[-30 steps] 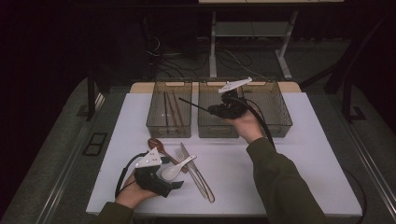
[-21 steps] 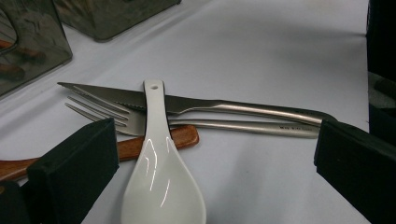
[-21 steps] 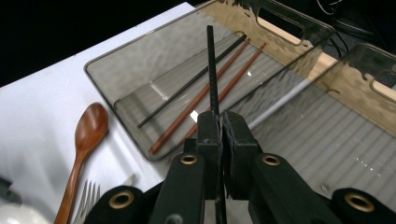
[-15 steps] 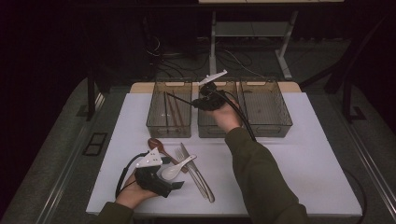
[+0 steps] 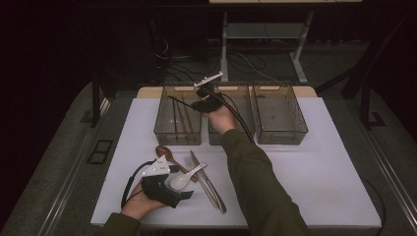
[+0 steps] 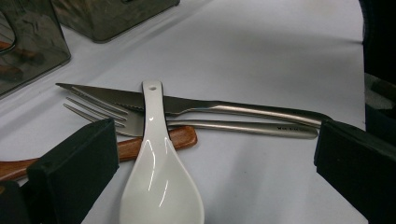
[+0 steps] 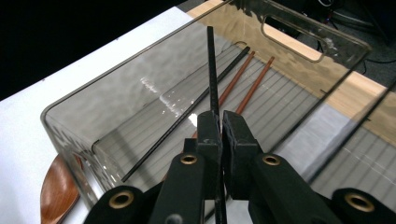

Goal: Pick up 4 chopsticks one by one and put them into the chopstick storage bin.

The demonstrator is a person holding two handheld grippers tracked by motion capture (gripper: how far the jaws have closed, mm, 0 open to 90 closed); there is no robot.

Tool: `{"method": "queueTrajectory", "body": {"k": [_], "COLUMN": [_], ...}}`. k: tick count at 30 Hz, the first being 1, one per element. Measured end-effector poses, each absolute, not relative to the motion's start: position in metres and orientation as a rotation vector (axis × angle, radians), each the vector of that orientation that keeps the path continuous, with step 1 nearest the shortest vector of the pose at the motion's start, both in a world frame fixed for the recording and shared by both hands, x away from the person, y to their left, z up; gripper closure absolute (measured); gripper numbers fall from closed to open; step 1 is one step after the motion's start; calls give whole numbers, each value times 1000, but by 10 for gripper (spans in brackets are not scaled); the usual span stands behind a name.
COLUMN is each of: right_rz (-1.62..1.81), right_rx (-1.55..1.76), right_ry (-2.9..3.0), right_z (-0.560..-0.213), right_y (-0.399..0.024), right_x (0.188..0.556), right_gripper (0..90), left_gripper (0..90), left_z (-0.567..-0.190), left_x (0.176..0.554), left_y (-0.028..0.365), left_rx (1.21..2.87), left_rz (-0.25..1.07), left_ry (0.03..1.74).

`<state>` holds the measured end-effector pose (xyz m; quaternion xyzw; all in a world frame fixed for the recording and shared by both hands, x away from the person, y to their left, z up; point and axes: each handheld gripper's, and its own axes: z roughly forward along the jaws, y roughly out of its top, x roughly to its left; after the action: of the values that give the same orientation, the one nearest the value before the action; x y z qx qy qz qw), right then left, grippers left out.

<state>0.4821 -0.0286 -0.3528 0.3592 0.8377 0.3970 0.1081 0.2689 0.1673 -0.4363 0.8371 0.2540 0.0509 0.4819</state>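
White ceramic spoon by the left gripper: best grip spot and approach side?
Grip the white spoon on its narrow handle just behind the bowl, closing across the width from above. The left gripper is open and already straddles the bowl, which is wide and glossy. The handle tip lies over the knife and fork, so lift straight up.

I've carried the right gripper (image 5: 195,104) sideways from the middle bin (image 5: 231,129) — where it hung a second ago — to the left bin (image 5: 177,135), and a little lower. The black chopstick (image 7: 211,70) clamped in its fingers (image 7: 208,133) came along; its tip, which reached out above the left bin's near corner before, now points over that bin's floor, above the chopsticks lying there (image 7: 243,79). My forearm (image 5: 251,172) has swung left with it.
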Motion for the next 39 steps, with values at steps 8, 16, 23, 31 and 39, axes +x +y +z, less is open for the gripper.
{"method": "queueTrajectory", "body": {"k": [8,16,23,31,39], "right_rz": [1145,1137,1149,1234,1301], "right_rx": [1064,1075,1066,1050,1001], "right_ry": [2477,2466,2468,2468,2465], "right_z": [-361,-368,-366,-362,-360], "right_y": [-7,6,3,-11,-33], "right_x": [486,490,488,478,459], "right_gripper": [862,775,678,492,403], "left_gripper": [0,0,0,0,0], "left_z": [-437,-436,-437,-437,-437], "left_x": [269,269,269,269,271], "left_y": [167,167,167,167,167], "left_rx": [2036,2032,2037,2042,2042], "left_rz": [125,123,126,127,134], "left_ry": [620,619,614,620,620]}}
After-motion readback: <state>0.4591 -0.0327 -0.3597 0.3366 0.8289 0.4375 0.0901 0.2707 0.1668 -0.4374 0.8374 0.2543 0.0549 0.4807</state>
